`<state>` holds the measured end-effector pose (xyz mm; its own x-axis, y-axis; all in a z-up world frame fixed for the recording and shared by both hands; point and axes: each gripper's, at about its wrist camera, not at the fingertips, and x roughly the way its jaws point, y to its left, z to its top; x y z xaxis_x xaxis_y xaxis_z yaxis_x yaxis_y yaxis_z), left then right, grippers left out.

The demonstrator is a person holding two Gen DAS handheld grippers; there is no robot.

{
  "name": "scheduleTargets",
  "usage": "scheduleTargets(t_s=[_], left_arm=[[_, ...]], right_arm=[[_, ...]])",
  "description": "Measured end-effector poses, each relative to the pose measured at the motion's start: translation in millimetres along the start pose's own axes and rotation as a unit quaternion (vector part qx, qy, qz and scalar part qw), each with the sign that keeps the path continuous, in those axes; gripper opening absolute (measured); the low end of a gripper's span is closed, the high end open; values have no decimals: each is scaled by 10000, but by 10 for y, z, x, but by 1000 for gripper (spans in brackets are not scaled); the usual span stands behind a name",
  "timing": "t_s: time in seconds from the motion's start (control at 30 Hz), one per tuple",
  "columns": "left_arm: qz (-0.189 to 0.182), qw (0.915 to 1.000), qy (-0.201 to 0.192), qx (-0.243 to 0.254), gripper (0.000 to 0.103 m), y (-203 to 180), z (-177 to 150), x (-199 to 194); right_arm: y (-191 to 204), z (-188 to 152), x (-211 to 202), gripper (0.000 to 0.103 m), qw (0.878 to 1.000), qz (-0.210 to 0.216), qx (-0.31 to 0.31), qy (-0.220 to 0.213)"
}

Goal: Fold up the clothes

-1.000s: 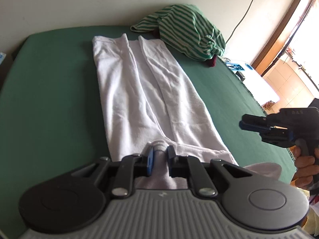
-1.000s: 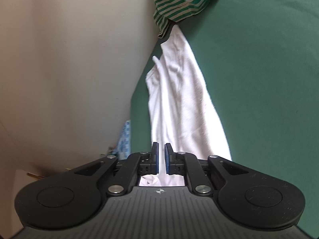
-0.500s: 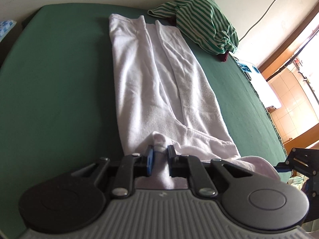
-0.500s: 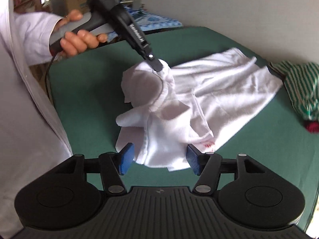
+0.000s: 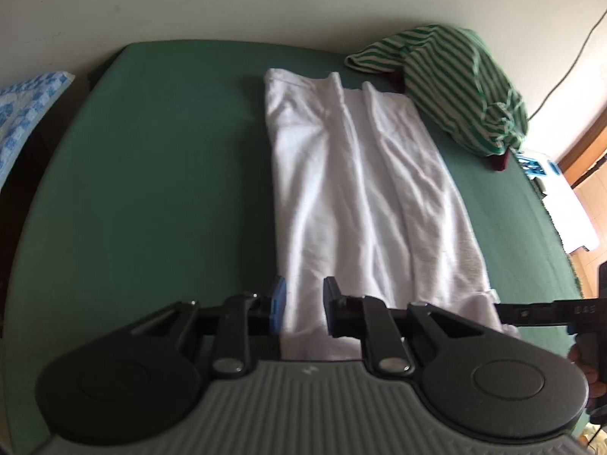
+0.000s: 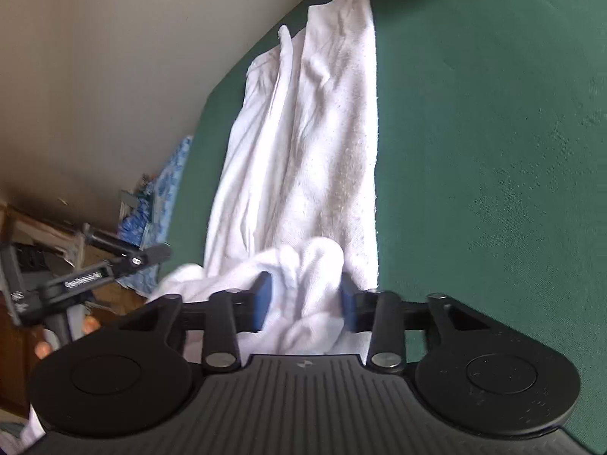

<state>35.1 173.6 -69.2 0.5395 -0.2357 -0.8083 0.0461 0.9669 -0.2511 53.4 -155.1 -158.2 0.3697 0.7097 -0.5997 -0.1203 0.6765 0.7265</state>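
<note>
A long white garment (image 5: 364, 189) lies flat along the green table (image 5: 151, 189), folded into a narrow strip. My left gripper (image 5: 303, 303) is at its near end. Its jaws are opening, and the flat cloth runs between the pads without being pinched. My right gripper (image 6: 305, 299) is at the near right corner, its jaws closing on a bunched lump of the white garment (image 6: 307, 273) that fills the gap and touches both pads. The right gripper (image 5: 500, 311) shows at the left wrist view's right edge. The left gripper (image 6: 163, 252) shows at the right wrist view's left edge.
A green-and-cream striped garment (image 5: 455, 87) is heaped at the table's far right corner, with a dark red item (image 5: 497, 161) beside it. A blue patterned cloth (image 5: 22, 113) lies off the left edge. A wall runs behind the table. A person's fingers (image 6: 41, 349) hold the left gripper's handle.
My left gripper has let go of the bunched hem it pinched, and its jaws stand wider. My right gripper swung round to the garment's near corner, and its jaws narrowed around a lump of cloth.
</note>
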Motion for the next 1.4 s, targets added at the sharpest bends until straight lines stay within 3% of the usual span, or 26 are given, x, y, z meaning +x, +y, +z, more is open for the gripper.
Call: scheduleTargets(t_s=[0.03,0.1,0.13,0.17,0.23,0.27,0.37,0.43,0.5,0.53,0.57,0.67,0.7,0.8,0.83,0.9,0.93,0.97,1.0,1.03,1.07,1.1,1.2,1.3,1.37,1.4], left_arm=[[28,10000,-17,-29,17,77,-24,-45],[24,9999,-150,-50,33,234,-142,-228],[42,9998,-197,47,44,277,-222,-317],[79,9994,-182,275,48,277,-327,-393],[-33,9974,87,709,48,202,-510,-447],[-114,9955,244,912,48,158,-596,-462],[-520,9884,403,1371,48,-84,-721,-465],[-535,9867,340,1495,48,-229,-657,-355],[-563,9879,437,1374,35,-298,-515,-136],[-588,9888,503,1274,12,-308,-426,-35],[-620,9904,513,1120,6,-300,-306,52],[-502,9959,105,749,6,-263,6,192],[-502,9970,155,573,7,-228,103,293],[-534,9971,533,134,9,-97,248,569],[-539,9967,607,75,12,-60,252,591],[-748,9961,464,-52,28,59,206,434],[-823,9961,305,-80,51,128,158,302],[-860,9962,110,-84,71,198,97,151],[-829,9966,-26,-14,78,245,18,25],[-751,9970,-120,107,86,278,-75,-84],[-703,9971,-144,236,87,296,-168,-169],[-731,9967,-76,346,87,304,-268,-221],[-978,9942,188,414,78,270,-474,-179],[-941,9942,387,340,63,157,-554,51],[-965,9944,378,180,27,106,-558,109],[-889,9955,269,173,20,73,-551,65]], right_arm=[[11,-8,-105,40,9998,-31,-56,-164],[41,-28,-314,41,9986,-95,-199,-488],[168,-79,-413,42,9954,-131,-724,-619],[297,-133,-507,43,9891,-170,-1262,-740],[636,-336,-546,52,9589,-347,-2718,-738],[798,-464,-501,58,9350,-478,-3458,-623],[1083,-724,-269,58,8673,-630,-4925,-359],[1151,-776,-78,59,8446,-739,-5295,-293],[1142,-762,114,49,8378,-1064,-5350,-224],[1102,-662,116,14,8625,-1108,-4928,-319],[1062,-561,118,3,8850,-1149,-4493,-413],[885,-230,106,2,9416,-1281,-3021,-760],[794,-107,93,2,9554,-1336,-2473,-906],[619,-10,187,5,9607,-1670,-2019,-916],[564,18,213,13,9619,-1771,-1870,-921],[533,-30,119,14,9663,-1686,-1681,-976],[520,-56,69,15,9683,-1637,-1597,-1008],[553,-114,-21,23,9683,-1491,-1671,-1108],[602,-180,-93,31,9654,-1408,-1881,-1129],[651,-248,-164,49,9620,-1331,-2093,-1146],[695,-329,-200,59,9560,-1355,-2350,-1116],[713,-396,-194,60,9505,-1435,-2541,-1068],[713,-529,-101,59,9427,-1555,-2818,-882],[720,-543,91,56,9394,-1737,-2839,-822],[736,-521,218,41,9360,-1955,-2836,-726],[750,-510,244,33,9363,-1994,-2807,-688]])
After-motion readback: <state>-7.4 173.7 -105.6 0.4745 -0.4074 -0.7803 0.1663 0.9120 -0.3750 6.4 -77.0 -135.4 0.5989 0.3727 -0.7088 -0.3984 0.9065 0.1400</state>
